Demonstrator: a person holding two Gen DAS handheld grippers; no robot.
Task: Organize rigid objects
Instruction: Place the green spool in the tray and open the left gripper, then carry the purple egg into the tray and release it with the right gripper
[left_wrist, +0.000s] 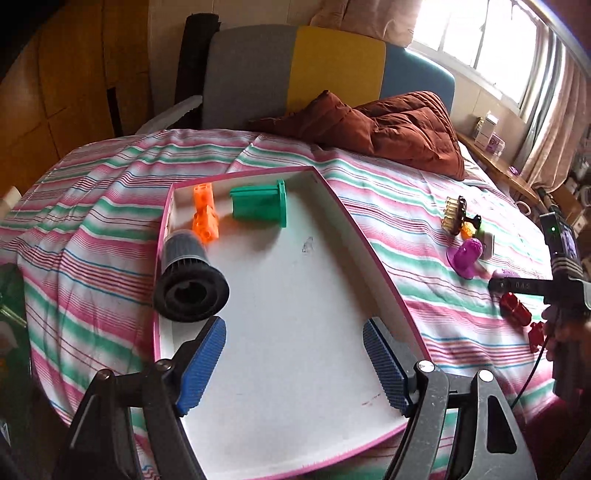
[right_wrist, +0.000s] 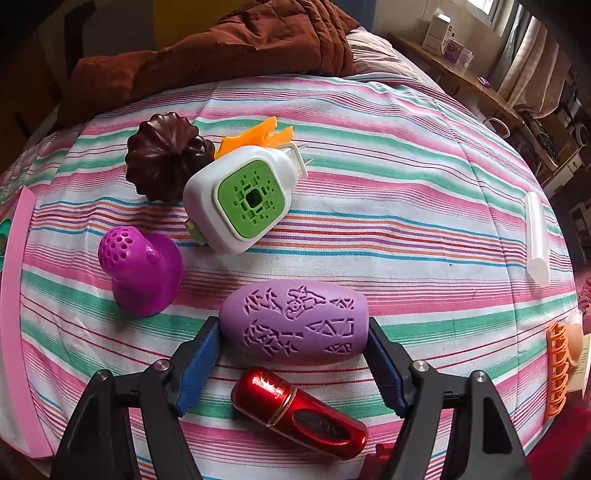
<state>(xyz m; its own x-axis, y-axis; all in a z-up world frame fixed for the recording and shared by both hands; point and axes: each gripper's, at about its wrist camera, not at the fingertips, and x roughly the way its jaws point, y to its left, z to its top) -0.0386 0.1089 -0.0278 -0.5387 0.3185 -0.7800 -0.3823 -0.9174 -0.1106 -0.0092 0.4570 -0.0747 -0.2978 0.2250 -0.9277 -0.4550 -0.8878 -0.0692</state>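
Step in hand: you're picking the next loose item off the striped bedspread (right_wrist: 406, 192) to put in the pink-rimmed tray (left_wrist: 373, 243). Tray already holds the grey filter cylinder (left_wrist: 190, 275) at its left wall, the orange block (left_wrist: 205, 212) and the green spool (left_wrist: 260, 203) at the far end; the rest of its floor is bare.

Right gripper (right_wrist: 293, 354): jaws wide, straddling the lilac carved oval (right_wrist: 295, 326) end to end. Blue pads sit right at its two ends; I can't tell if they're pressing, and the oval lies on the bed, not lifted. Call it bracketed, not gripped.

Left gripper (left_wrist: 295, 363): released, nothing between the pads, hovering over the near end of the tray.

Still loose on the bed: red cylinder (right_wrist: 299, 413) just near of the oval, between the right gripper's fingers; magenta perforated knob (right_wrist: 142, 266) to the left; white-and-green plug-in unit (right_wrist: 240, 195) and dark fluted piece (right_wrist: 162, 155) further out; orange clip (right_wrist: 557, 373) and white tube (right_wrist: 537, 240) far right.

Next: close on the oval's ends, squarely since they're rounded and may squirt out. Lift clear of the red cylinder, carry left, set down in the tray's open near half. Keep your left gripper out of that drop zone
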